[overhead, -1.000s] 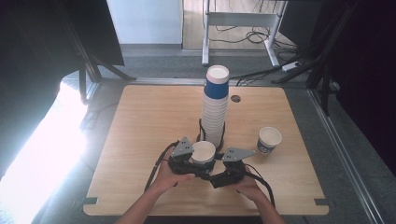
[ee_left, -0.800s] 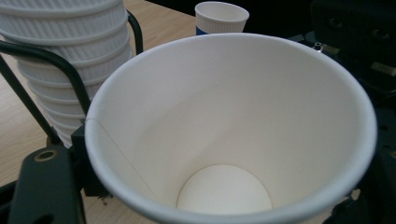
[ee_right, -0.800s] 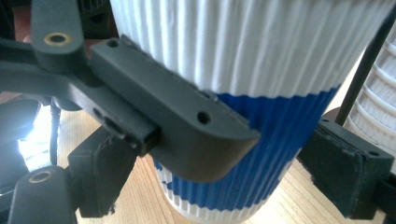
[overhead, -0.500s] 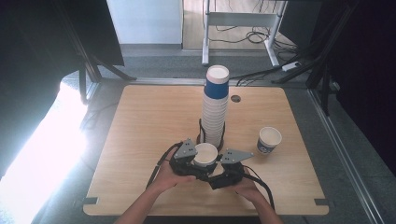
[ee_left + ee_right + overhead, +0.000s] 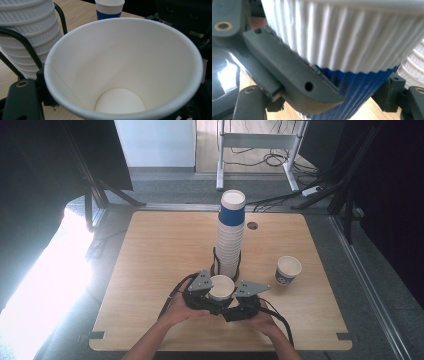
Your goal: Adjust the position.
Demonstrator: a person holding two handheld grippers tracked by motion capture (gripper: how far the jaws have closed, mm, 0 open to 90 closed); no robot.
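A white and blue ribbed paper cup [image 5: 221,286] is held upright just above the table, in front of a tall stack of cups [image 5: 230,240]. My left gripper [image 5: 209,297] is at its left and my right gripper [image 5: 233,301] at its right. The right gripper's jaws have just been closing and now press on the cup's ribbed wall [image 5: 352,37]. The left gripper's jaws have just been opening. The cup's open mouth [image 5: 125,62] hides whether the left pads still touch it.
A second cup [image 5: 288,270] stands alone to the right of the stack and appears again, cup [image 5: 109,8]. A black wire holder [image 5: 30,50] rings the base of the stack [image 5: 27,27]. A round hole [image 5: 252,225] lies in the tabletop behind the stack.
The right gripper's jaws have drawn in onto the cup. Both hands and the cup stay where they were.
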